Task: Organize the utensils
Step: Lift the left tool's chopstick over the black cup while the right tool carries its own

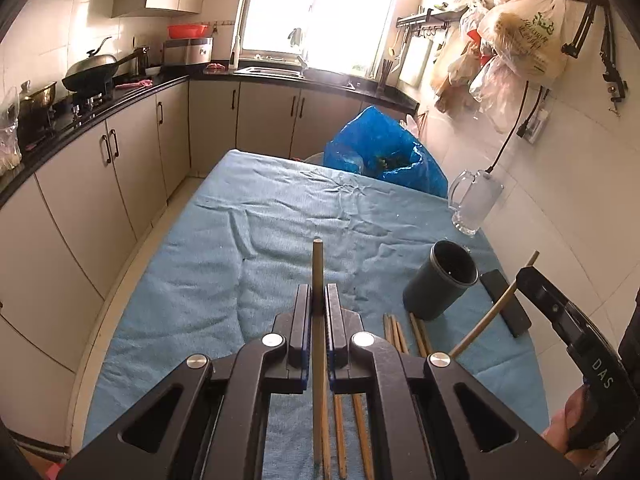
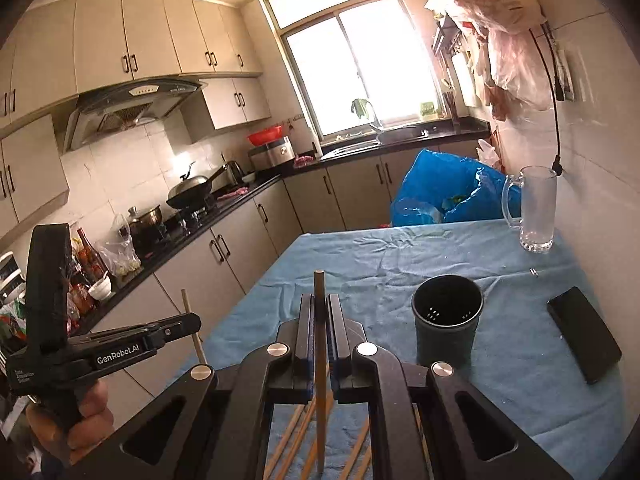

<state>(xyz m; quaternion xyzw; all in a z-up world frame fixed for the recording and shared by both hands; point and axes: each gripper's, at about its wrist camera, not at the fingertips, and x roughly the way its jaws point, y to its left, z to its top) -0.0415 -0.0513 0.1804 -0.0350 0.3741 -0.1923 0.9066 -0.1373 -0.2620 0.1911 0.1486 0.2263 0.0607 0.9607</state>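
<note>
left gripper (image 1: pixel 318 300): jaws pinched on one chopstick (image 1: pixel 317 272), raised over the table; slim round wooden stick
right gripper (image 2: pixel 319 312): same, clamps its own chopstick (image 2: pixel 319 292)
loose chopsticks (image 1: pixel 394 330): flat on blue terry cloth (image 1: pixel 208 248)
holder (image 2: pixel 447 320): dark cylinder, upright, perforated base, near phone (image 2: pixel 584 334)

"GenRobot.AI" in white on side of left hand-held gripper (image 2: pixel 316 300) body, w/ smaller white print further back, too small to read. "DAS" in white on right hand-held gripper (image 1: pixel 318 300) body. Green print on hanging plastic bag (image 1: pixel 524 36), illegible.
</note>
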